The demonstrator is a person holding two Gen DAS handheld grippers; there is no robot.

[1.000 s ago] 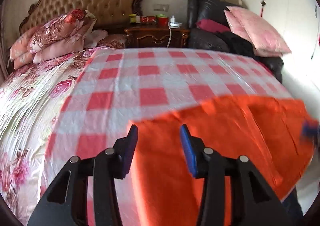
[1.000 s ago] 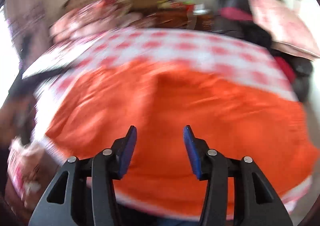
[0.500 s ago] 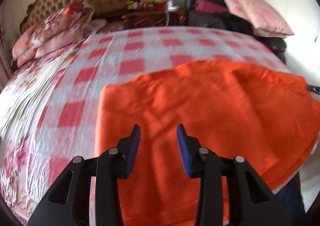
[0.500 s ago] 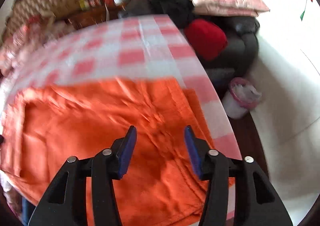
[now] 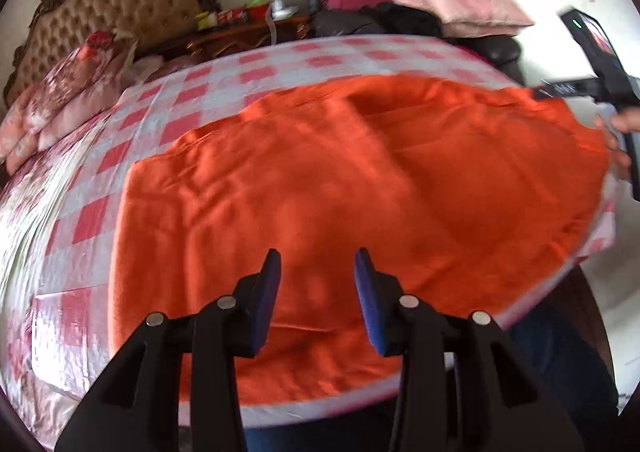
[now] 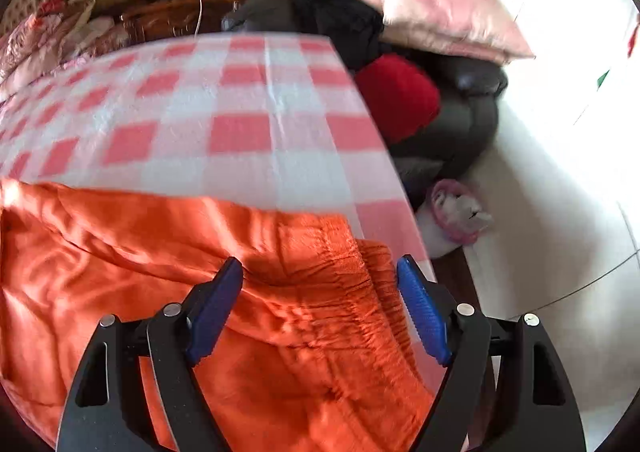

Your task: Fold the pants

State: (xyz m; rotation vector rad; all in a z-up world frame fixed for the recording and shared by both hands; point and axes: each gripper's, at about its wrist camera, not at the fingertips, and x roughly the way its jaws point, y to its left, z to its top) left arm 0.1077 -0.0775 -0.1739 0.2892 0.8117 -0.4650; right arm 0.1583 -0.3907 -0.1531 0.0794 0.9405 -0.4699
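Orange pants [image 5: 360,180] lie spread flat on the red-and-white checked cloth [image 5: 180,124] covering the bed. My left gripper [image 5: 317,252] hovers over their near middle part, its jaws apart with only cloth below them, not gripped. In the right wrist view the pants [image 6: 120,272] end in a gathered elastic waistband [image 6: 360,284] near the bed's right edge. My right gripper [image 6: 319,262] hangs just above that waistband, its jaws opening wide, the pads not pressing on the fabric. At the right rim of the left wrist view, a hand [image 5: 620,124] holds the other gripper's body.
A tufted headboard [image 5: 120,12] and floral pillows [image 5: 72,92] sit at the far left. A nightstand [image 5: 248,32] with small items stands behind. A black sofa [image 6: 460,112] with pink [image 6: 432,8] and red [image 6: 396,92] cushions flanks the bed's right. A pink bin [image 6: 460,212] stands on the floor.
The left gripper has travelled over the pants, which now fill more of its view. The right gripper swung to the waistband end by the bed's right edge, and its jaws have widened.
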